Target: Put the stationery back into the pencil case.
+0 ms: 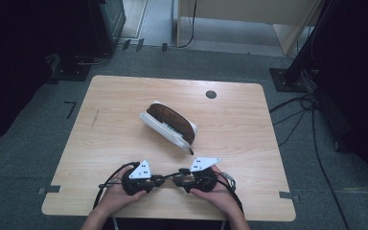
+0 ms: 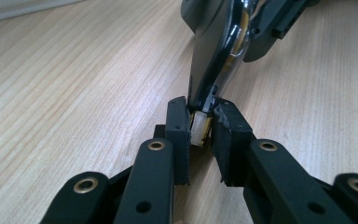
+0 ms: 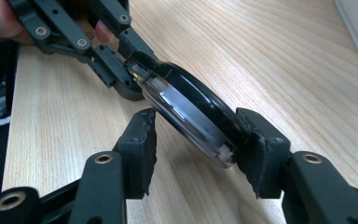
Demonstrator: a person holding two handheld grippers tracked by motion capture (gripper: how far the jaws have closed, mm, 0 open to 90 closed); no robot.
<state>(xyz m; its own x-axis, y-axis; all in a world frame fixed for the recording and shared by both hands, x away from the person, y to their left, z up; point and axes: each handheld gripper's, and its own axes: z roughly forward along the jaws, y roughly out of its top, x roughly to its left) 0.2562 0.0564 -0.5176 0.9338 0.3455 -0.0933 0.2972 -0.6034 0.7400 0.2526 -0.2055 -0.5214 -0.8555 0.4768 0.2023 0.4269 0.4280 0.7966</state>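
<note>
Both pinch a glossy black object [image 3: 186, 112], perhaps glasses: left hand-held gripper [image 2: 200, 128] its tip, right hand-held gripper [image 3: 193, 135] its middle. Uneven pulling could twist it loose onto the tabletop [image 1: 115, 134].

Wooden table [image 1: 124, 96], grey carpet floor [image 1: 24, 143], dim light

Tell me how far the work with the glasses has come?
Done: the case lies open. In hand: the left tool clamps one end of the glasses, and the right tool brackets them. Left, probably: laying them in the case.
</note>
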